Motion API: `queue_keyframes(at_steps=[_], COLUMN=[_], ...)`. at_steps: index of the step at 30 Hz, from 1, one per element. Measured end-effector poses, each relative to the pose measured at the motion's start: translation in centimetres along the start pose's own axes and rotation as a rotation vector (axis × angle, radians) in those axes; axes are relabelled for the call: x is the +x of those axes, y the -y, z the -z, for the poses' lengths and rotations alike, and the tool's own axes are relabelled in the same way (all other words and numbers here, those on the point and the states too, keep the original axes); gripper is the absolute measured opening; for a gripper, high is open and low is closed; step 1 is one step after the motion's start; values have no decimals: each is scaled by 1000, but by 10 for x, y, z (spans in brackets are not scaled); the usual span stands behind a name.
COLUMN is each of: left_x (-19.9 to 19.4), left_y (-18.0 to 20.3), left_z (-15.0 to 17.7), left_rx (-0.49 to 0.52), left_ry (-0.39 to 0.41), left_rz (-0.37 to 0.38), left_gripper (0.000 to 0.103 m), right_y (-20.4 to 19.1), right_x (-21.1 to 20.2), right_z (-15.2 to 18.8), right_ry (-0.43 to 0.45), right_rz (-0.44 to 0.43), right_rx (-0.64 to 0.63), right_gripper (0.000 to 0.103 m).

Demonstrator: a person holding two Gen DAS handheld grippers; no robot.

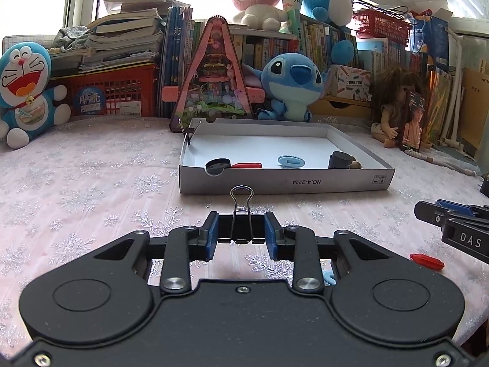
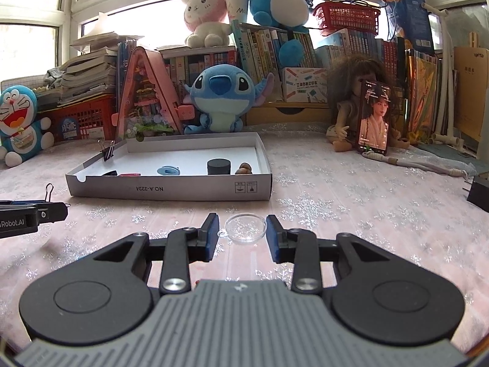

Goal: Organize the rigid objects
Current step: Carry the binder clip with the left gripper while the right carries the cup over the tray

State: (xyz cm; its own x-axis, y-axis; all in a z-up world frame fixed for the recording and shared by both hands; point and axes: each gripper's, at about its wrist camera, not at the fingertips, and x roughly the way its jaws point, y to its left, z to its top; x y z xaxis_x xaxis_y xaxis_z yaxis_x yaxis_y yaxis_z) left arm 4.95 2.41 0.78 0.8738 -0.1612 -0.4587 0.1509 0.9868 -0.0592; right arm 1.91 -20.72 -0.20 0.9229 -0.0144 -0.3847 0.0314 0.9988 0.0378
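Right up close, the left gripper [image 1: 241, 229] is sitting fully closed on a black binder clip [image 1: 241, 223], blue pads [image 1: 211, 229] pressing its body from both sides while the wire handle is standing up between the jaws. Under the right-hand jaw a light blue piece [image 1: 329, 276] is peeking out, mostly hidden by the gripper body, so its shape is hard to tell. Off to the right of those jaws a small red piece [image 1: 426, 261] is lying on the snowflake tablecloth [image 1: 91, 189].

Over on the right wrist view, the right gripper [image 2: 241, 229] is standing partly open, and a clear round dish [image 2: 244, 225] is sitting between the jaws. Its glassy rim is blending into the cloth, so whether the pads [image 2: 272, 232] are touching it I cannot tell.

Straight ahead of both pairs of jaws, the white cardboard tray [image 1: 284, 180] is resting flat. Its near wall is cutting off the lower parts of what is inside: a black cap [image 1: 217, 165], a red piece [image 1: 246, 165], a light blue oval [image 1: 290, 161], a black cylinder [image 1: 340, 160] and a brown lump [image 1: 354, 165]. A second binder clip [image 1: 190, 130] is clamped on the tray's far-left corner.

Beyond the tray, plush toys [image 1: 290, 85], a doll [image 1: 394, 104] half hidden behind a phone [image 1: 412, 122], and rows of books [image 1: 266, 46] are lining the bright window.
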Motion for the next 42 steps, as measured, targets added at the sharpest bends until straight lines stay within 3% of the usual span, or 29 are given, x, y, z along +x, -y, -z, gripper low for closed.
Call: queue_keyframes(at_steps=[9, 31, 42], left_x=[6, 41, 81], left_y=[-3, 2, -1], left_z=[-8, -62, -97], left_rx=[-10, -4, -9], left_ry=[-2, 7, -42], left_rz=[14, 35, 32], left_gripper=[29, 29, 29], right_y=[1, 1, 11], right_x=[9, 52, 93], right_z=[-15, -51, -82], right_ry=[19, 17, -57], right_rz=[-17, -60, -100], right_rx=[-6, 2, 48], right_gripper=[38, 38, 38])
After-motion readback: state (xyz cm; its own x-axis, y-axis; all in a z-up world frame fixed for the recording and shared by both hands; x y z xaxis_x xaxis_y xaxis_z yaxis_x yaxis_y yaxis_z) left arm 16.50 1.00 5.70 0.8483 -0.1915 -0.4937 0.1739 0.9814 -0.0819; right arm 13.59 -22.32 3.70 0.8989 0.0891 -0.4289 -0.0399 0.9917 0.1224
